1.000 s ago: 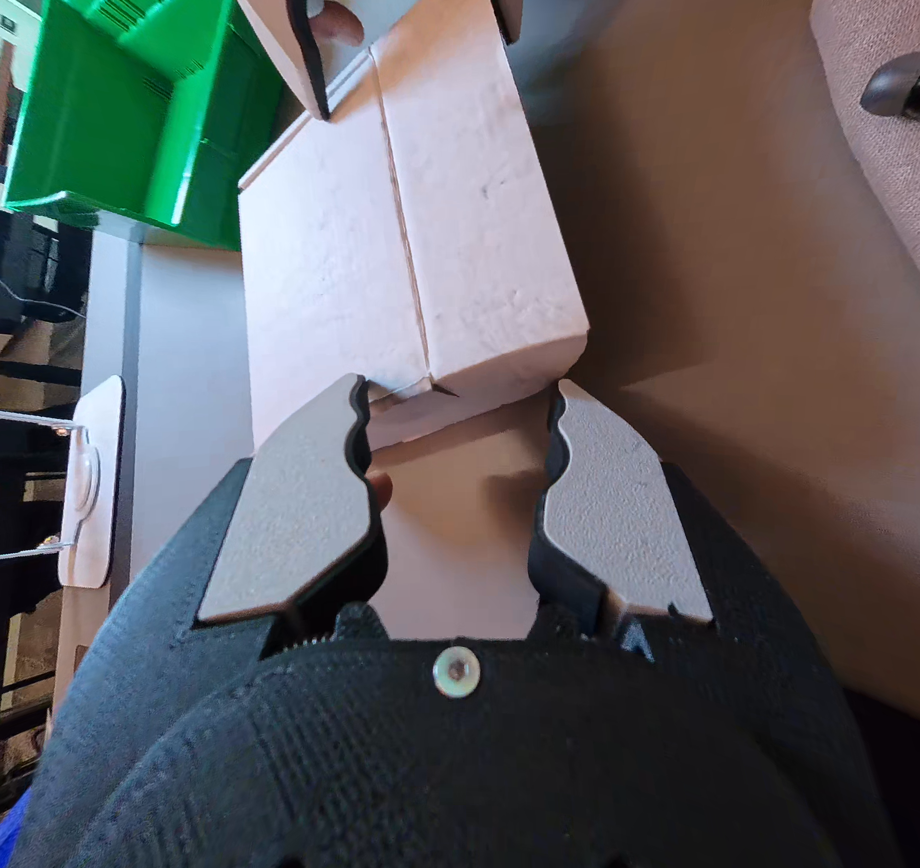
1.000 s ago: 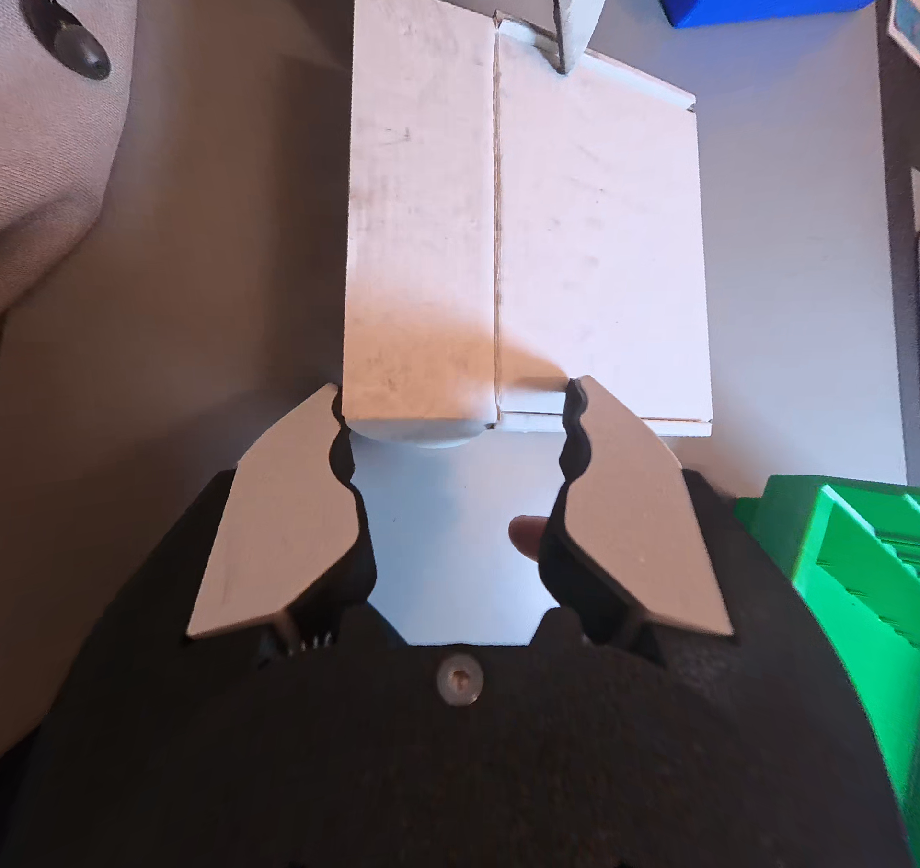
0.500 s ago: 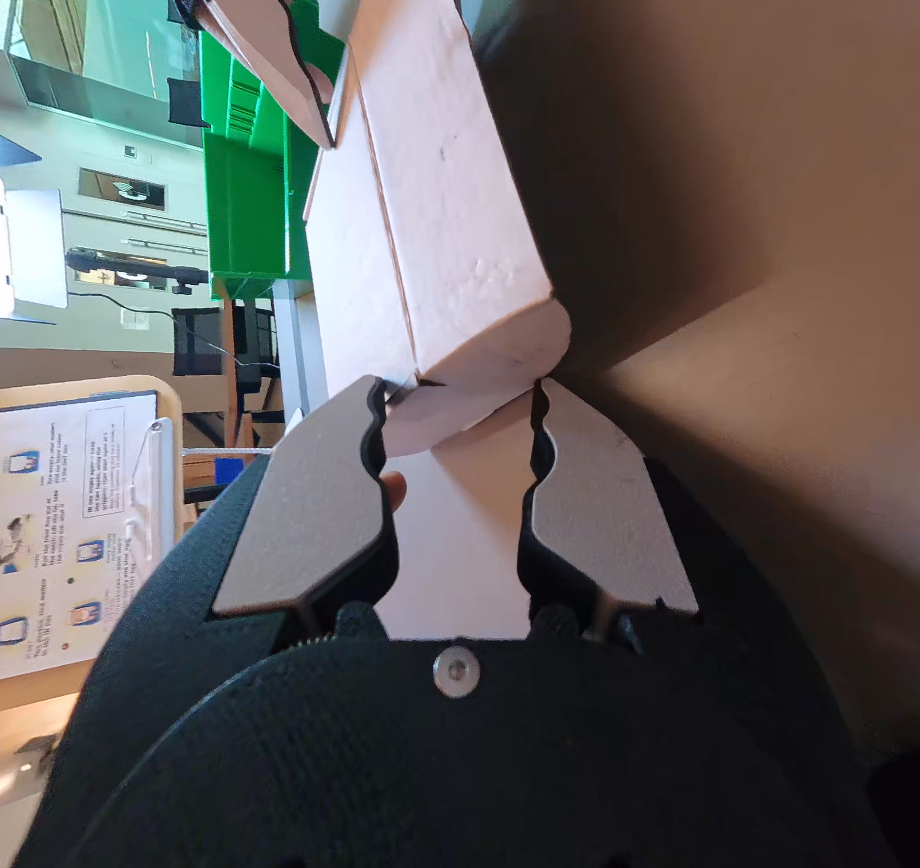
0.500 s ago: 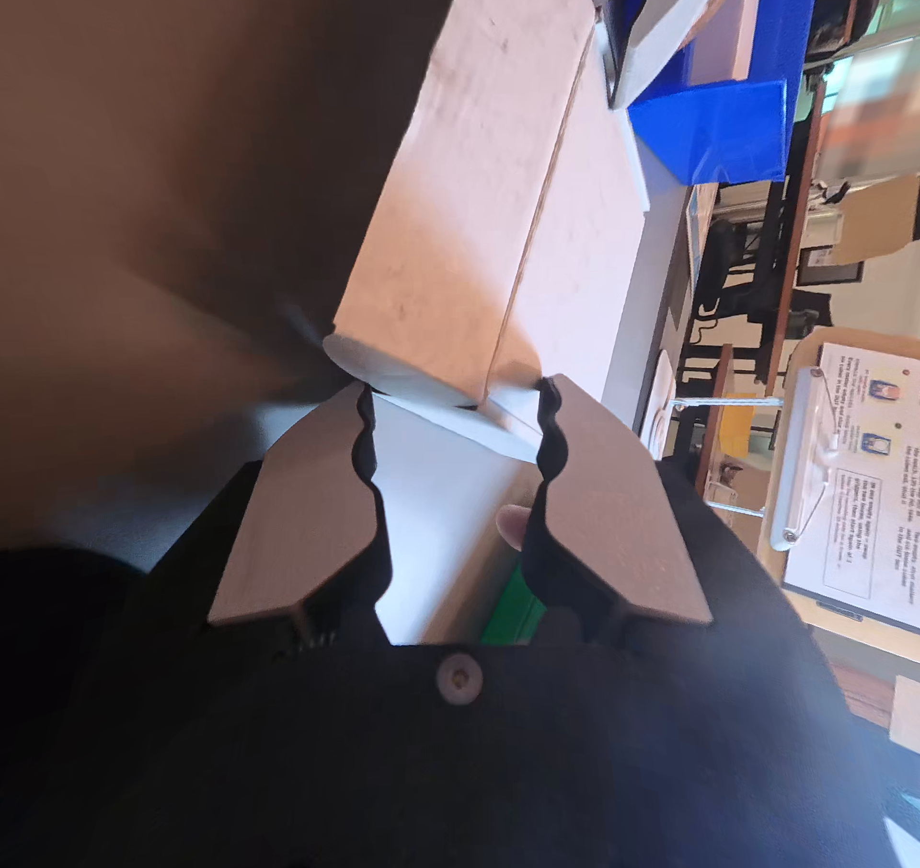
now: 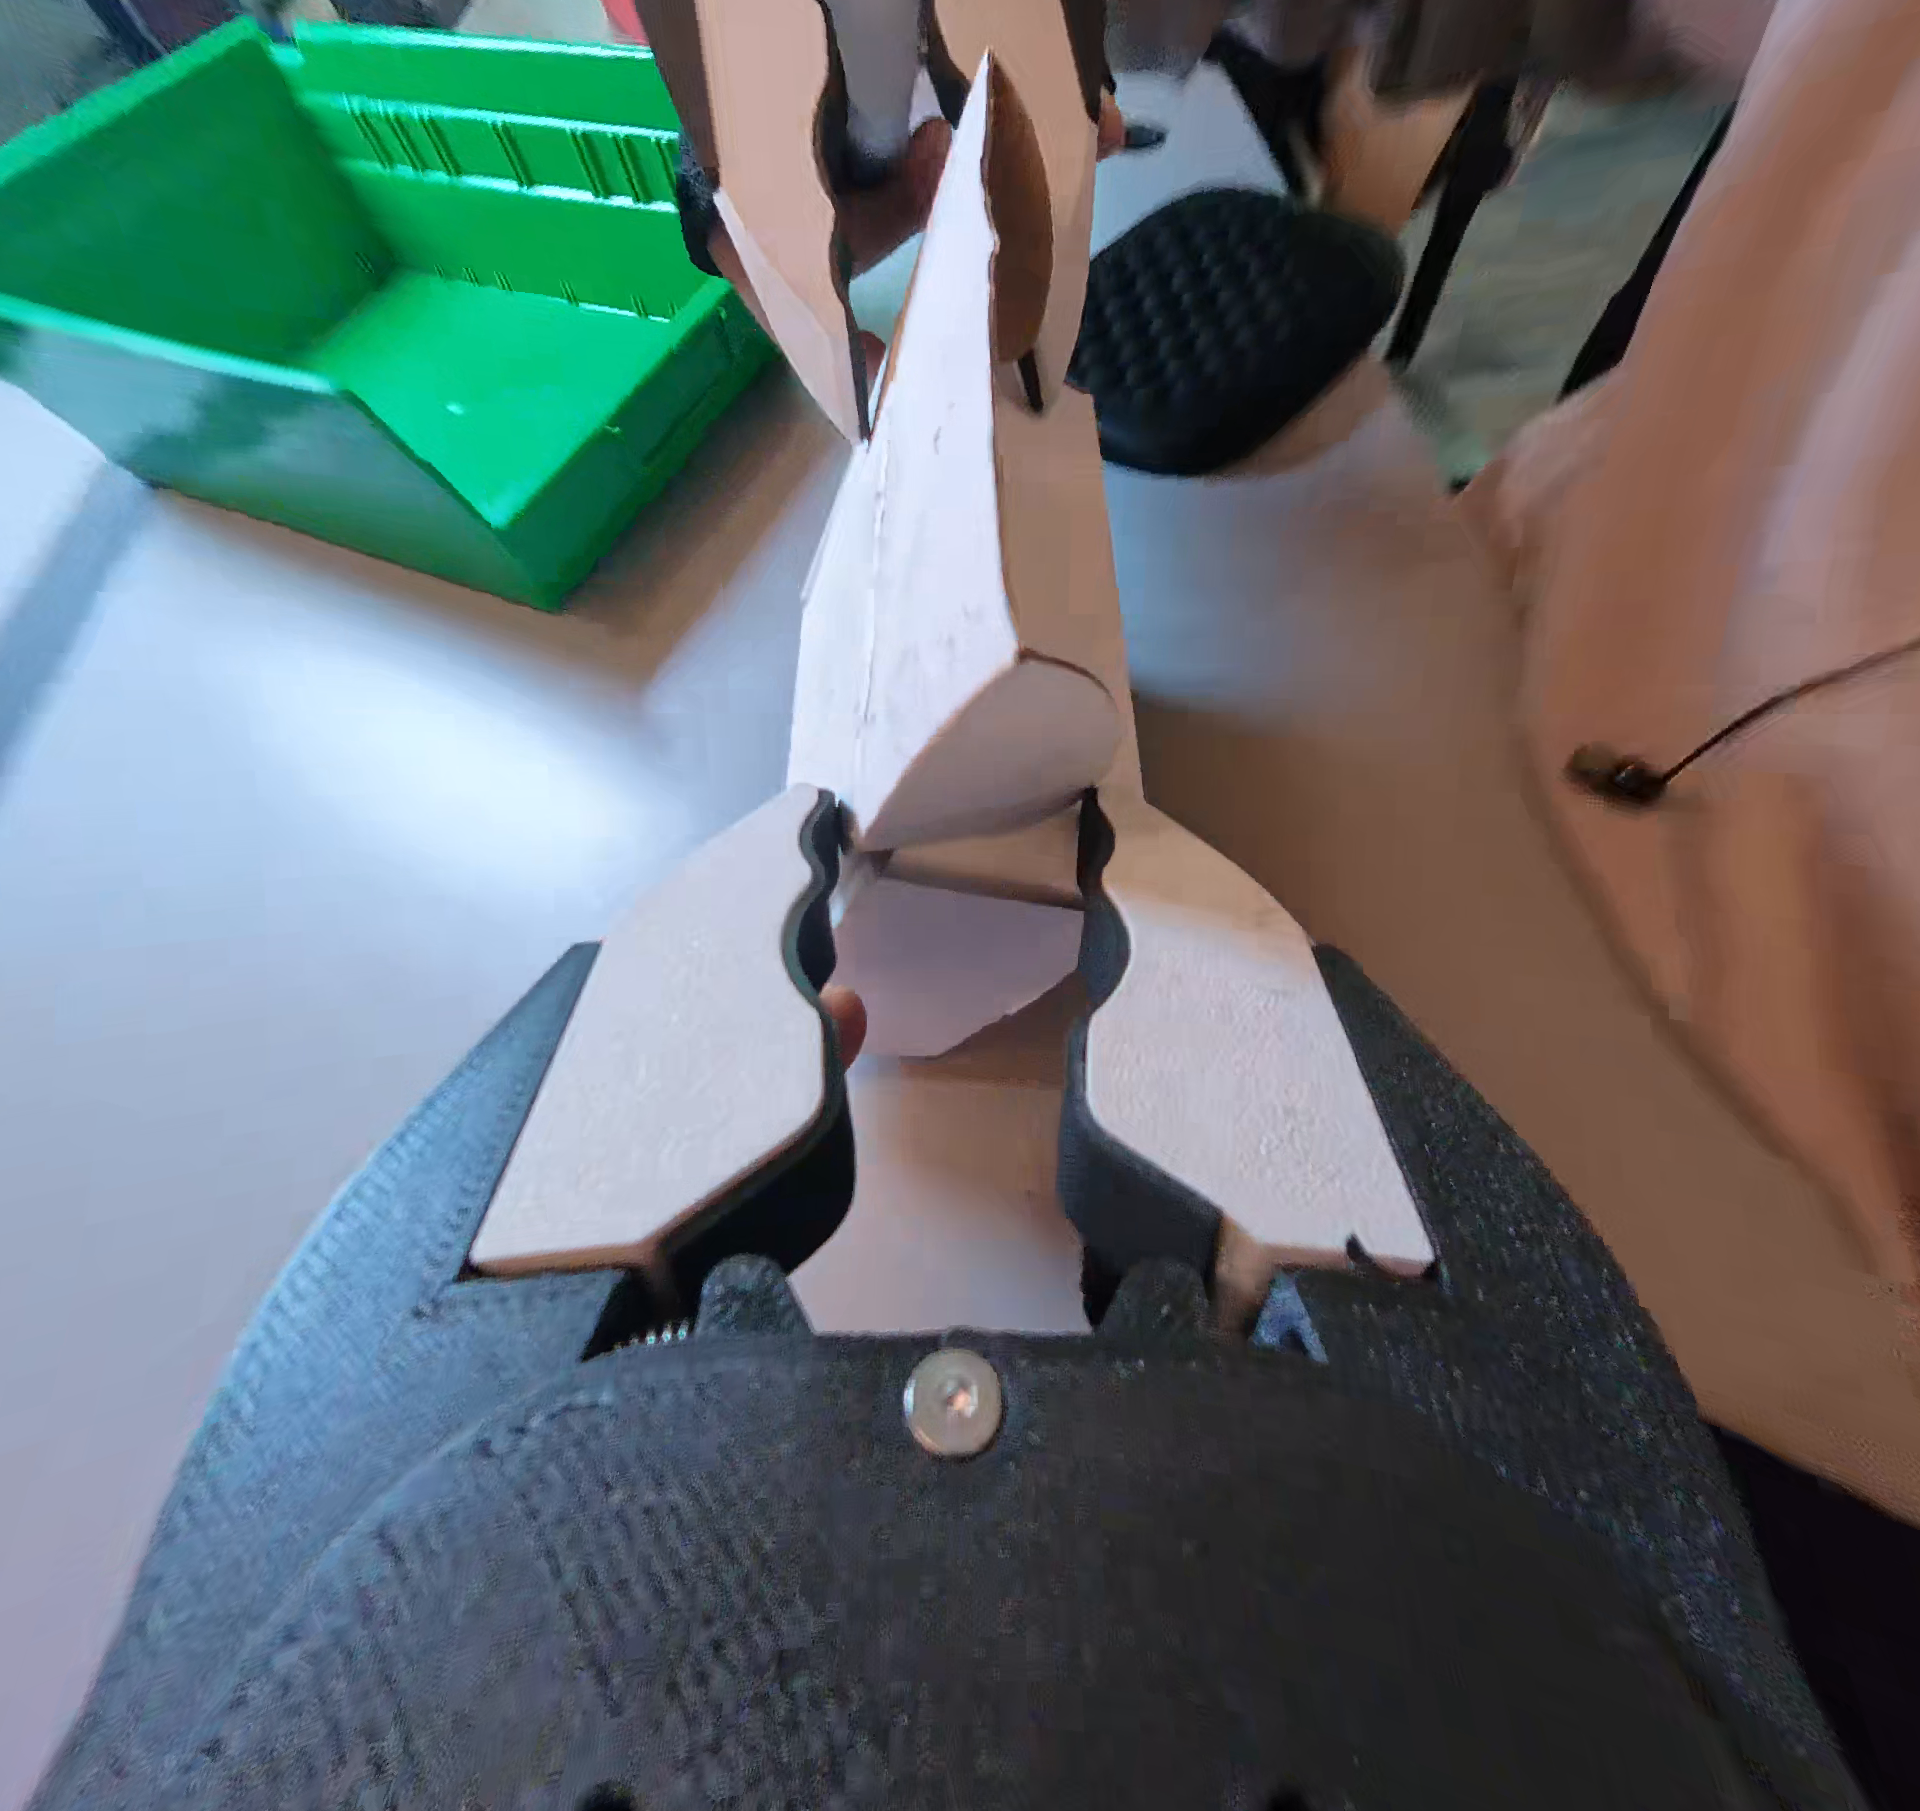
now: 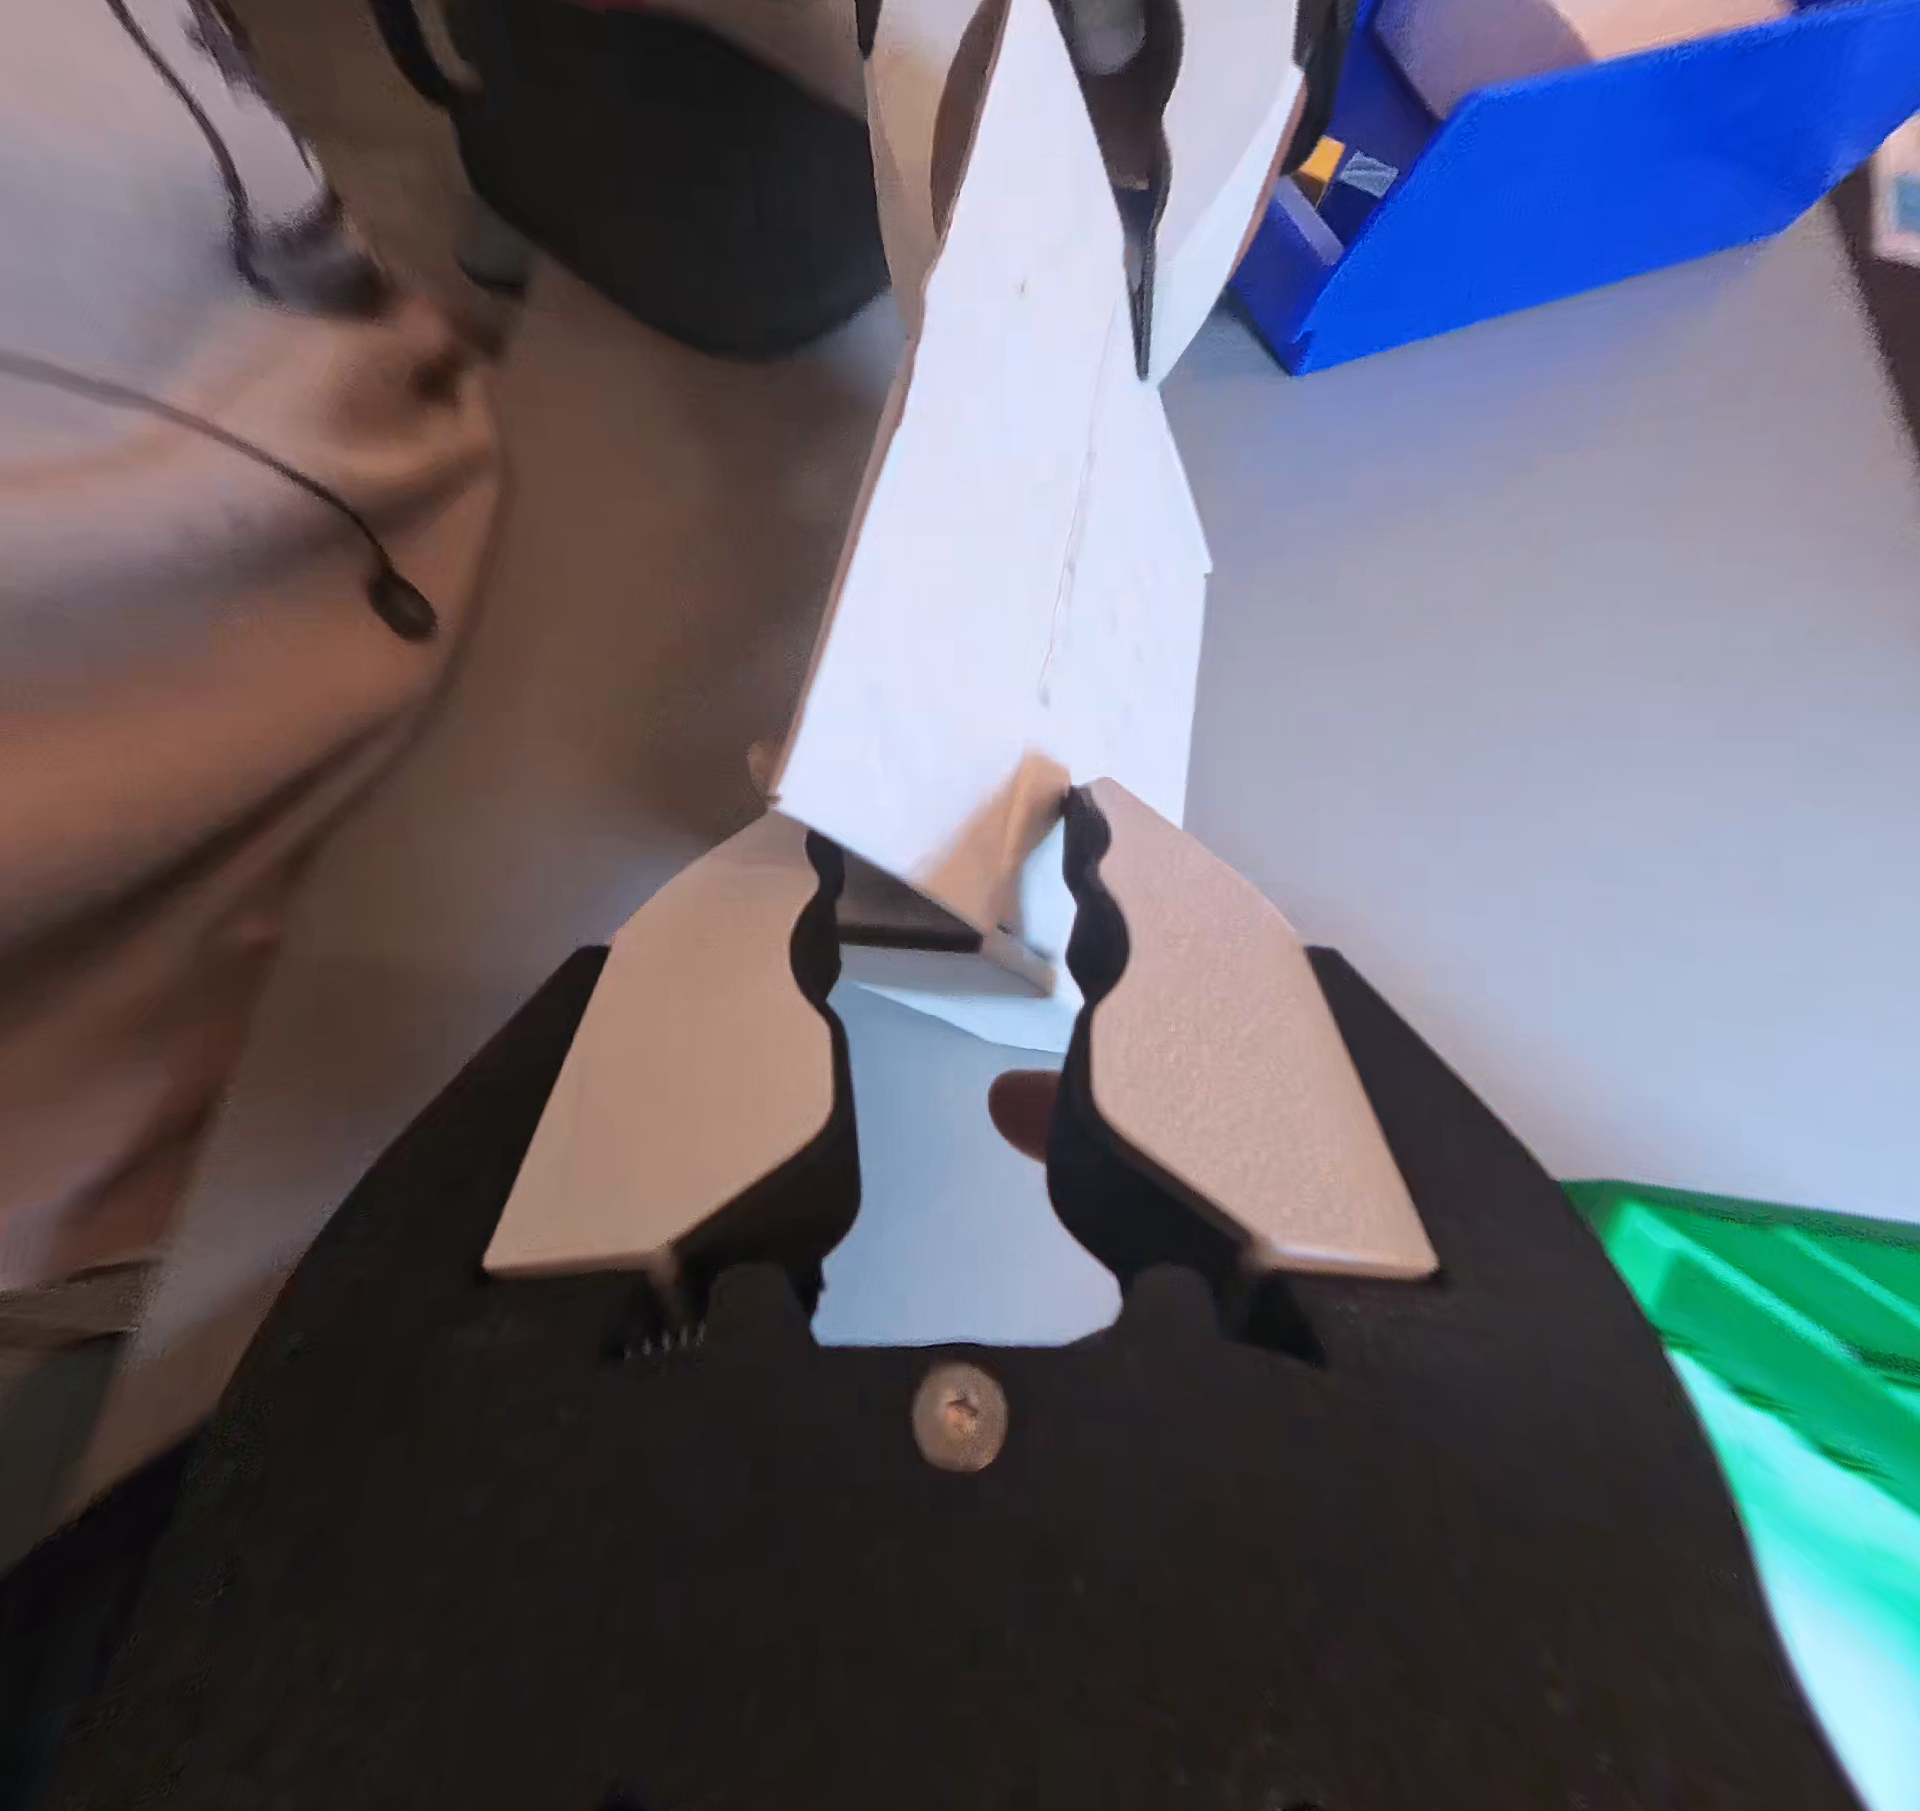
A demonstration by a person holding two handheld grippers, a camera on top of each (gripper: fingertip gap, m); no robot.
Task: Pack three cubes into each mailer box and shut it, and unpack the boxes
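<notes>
Box [image 5: 935, 618] ends are clamped by both grippers, so it is held in the air above the table [image 5: 260, 826], near the person. Its long axis runs straight ahead from the left gripper [image 5: 956, 826] to the right gripper [image 6: 940, 826], which faces it; neither is nearer. Both are held level. Farther off, a green bin [image 5: 364, 307] and a blue bin [image 6: 1610, 182] are seen.

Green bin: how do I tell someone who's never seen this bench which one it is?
Start at the pale table, where a white mailer box is held between the two grippers. The green bin sits on the table beside that box, in the left wrist view's upper left. It looks empty, with ribbed inner walls, whereas the blue bin has things in it.
</notes>
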